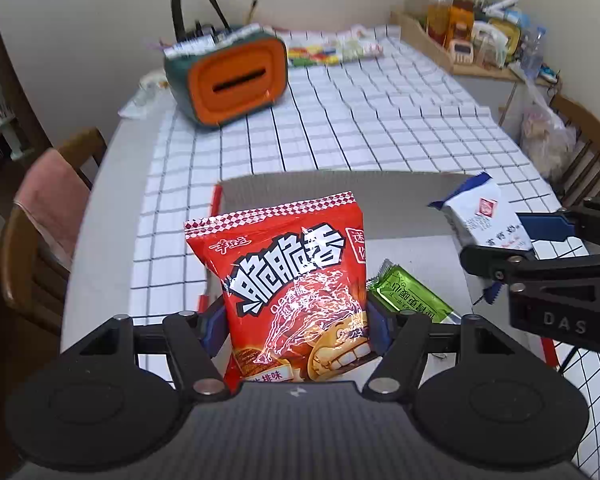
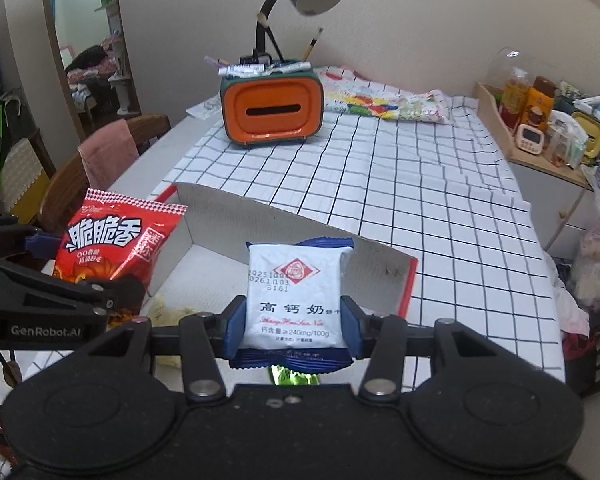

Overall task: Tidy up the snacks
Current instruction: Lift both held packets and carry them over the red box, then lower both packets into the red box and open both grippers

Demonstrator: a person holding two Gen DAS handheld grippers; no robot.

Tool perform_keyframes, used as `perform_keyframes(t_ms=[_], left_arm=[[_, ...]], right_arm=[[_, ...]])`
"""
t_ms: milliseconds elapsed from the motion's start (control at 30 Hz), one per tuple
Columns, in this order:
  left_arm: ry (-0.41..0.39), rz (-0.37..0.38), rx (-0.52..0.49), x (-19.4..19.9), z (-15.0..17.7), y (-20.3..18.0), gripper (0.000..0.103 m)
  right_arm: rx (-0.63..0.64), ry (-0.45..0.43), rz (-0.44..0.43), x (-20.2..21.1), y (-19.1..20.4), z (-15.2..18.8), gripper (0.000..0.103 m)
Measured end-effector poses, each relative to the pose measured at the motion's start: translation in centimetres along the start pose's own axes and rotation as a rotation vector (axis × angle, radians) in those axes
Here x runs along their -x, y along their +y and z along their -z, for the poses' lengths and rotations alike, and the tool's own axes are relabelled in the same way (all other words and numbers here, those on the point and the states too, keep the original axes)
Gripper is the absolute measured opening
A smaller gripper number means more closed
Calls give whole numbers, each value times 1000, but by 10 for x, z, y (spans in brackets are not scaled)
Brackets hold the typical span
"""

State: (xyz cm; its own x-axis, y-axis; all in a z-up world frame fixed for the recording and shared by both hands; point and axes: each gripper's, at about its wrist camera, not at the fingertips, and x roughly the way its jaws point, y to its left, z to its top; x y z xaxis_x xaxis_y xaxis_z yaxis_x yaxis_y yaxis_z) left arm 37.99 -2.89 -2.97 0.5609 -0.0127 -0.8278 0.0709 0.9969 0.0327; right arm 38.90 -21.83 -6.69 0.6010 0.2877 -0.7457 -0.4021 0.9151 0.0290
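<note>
The counter [image 2: 380, 184] wears a checked cloth, with an open white box [image 2: 284, 220] at its near end; the left hand-held gripper [image 1: 296, 320] is clamped on a red bag [image 1: 292, 272] held upright over the box; the right hand-held gripper [image 2: 294, 316] grips a white packet [image 2: 294, 292] above it; a green packet [image 1: 412, 292] lies inside.

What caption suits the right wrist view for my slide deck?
Right gripper clamps a white biscuit packet above the cardboard box.
</note>
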Motion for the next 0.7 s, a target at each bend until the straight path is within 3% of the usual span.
perform_keyframes(t_ms=[400,700], left_arm=[[160,-43,-39,-63,-12,0,67],[238,-52,-88,-85,-24,-6,65]], right_arm=[[101,107,-22,-69,1,-10,48],[158,182,-22,-99,3,-6,48]])
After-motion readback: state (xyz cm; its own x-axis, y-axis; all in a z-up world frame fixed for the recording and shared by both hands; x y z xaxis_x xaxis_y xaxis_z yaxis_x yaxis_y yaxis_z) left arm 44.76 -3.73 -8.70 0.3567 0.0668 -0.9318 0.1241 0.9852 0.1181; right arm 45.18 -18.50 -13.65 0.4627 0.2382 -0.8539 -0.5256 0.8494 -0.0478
